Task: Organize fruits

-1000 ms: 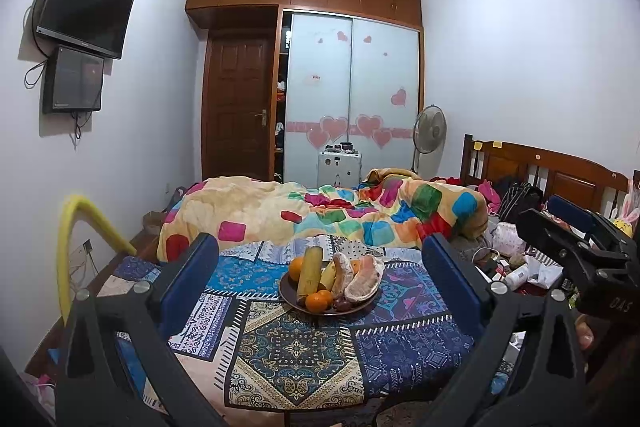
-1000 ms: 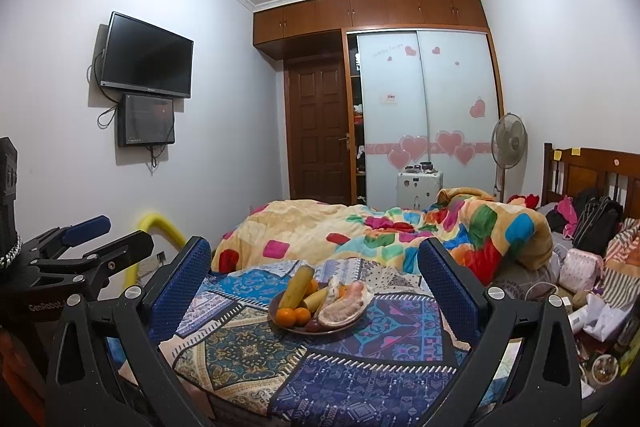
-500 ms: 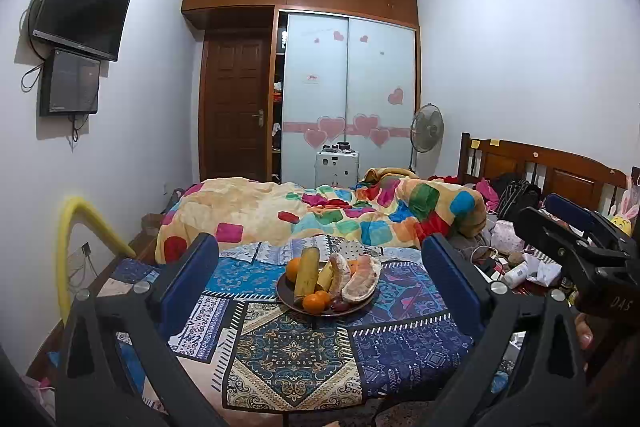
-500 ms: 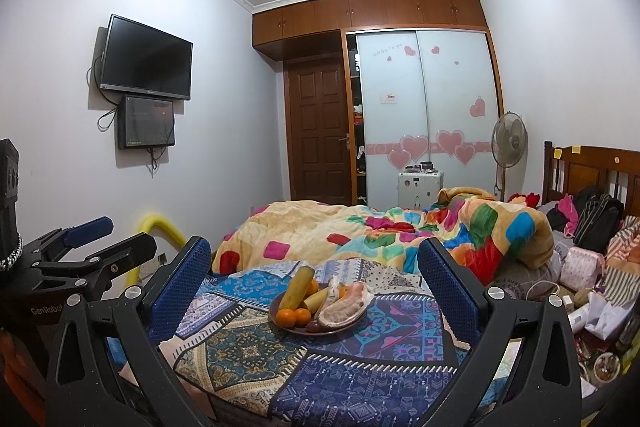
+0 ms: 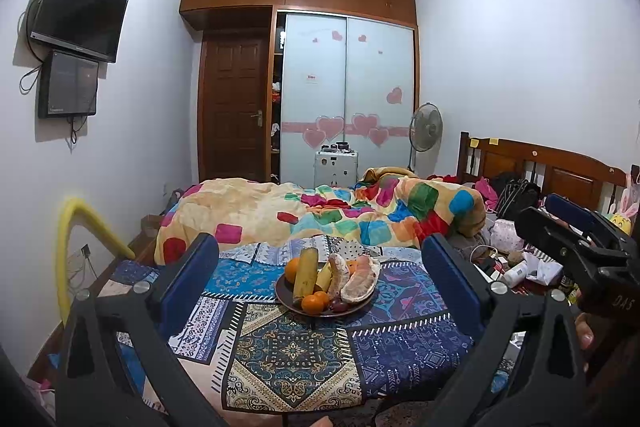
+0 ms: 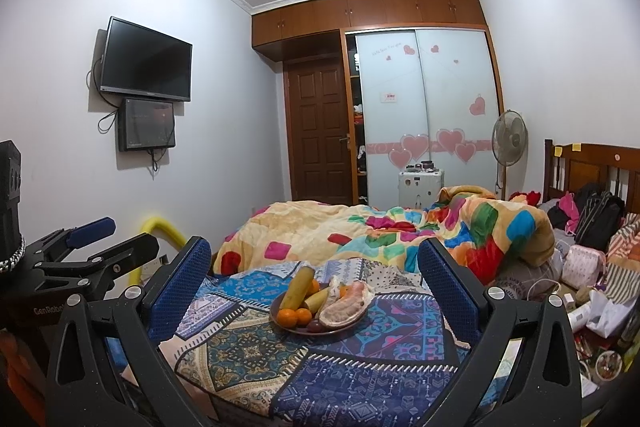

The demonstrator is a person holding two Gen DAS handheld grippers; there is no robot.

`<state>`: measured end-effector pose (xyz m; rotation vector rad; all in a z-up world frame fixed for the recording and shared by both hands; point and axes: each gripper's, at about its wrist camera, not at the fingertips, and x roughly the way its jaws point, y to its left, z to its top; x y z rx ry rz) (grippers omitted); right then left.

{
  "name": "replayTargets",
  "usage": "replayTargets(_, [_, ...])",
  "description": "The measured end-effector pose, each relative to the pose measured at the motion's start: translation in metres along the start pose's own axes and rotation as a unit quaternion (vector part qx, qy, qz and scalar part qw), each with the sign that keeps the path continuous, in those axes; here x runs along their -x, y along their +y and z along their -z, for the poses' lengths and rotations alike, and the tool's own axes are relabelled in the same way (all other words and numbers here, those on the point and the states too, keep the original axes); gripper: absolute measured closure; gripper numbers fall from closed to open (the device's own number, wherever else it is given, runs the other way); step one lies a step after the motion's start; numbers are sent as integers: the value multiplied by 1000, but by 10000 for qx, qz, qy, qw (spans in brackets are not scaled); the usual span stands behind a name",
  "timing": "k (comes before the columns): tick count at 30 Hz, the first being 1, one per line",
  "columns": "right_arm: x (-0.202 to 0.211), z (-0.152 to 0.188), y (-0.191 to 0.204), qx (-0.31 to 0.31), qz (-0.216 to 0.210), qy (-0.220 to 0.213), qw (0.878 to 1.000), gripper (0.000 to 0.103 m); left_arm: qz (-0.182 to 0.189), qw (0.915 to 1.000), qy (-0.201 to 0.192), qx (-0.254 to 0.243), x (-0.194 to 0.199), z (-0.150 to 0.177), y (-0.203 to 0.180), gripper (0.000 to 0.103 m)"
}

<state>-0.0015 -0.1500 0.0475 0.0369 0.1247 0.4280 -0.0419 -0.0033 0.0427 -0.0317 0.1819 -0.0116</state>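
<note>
A dark round plate [image 5: 362,308] [image 6: 344,329] of fruit sits on a patterned cloth on a table. It holds oranges [image 5: 313,303] [image 6: 295,316], a long yellow-green fruit [image 5: 306,270] [image 6: 297,287], a banana [image 5: 325,277] and a peeled pomelo piece [image 5: 360,278] [image 6: 343,304]. My left gripper [image 5: 320,281] is open and empty, well short of the plate. My right gripper [image 6: 316,285] is open and empty, also short of it. Each gripper shows at the edge of the other's view.
The patchwork cloth [image 5: 296,351] covers the table in front of a bed with a colourful quilt [image 5: 320,211]. Clutter of bags and bottles [image 5: 516,267] lies to the right. A yellow foam tube [image 5: 68,247] stands at the left wall. A wardrobe and fan stand behind.
Both views have shifted only slightly; the plate appears marginally nearer. Both grippers stay open and empty.
</note>
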Motion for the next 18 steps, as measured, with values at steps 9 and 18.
replayTargets(9, [0,-1,2,-16,-47,-5,10000,0,66,10000,34,-58,-1,1,-1,0])
replayTargets(18, [-1,1,5,-53,-49,23,10000,0,72,9999,45,-55,-1,1,-1,0])
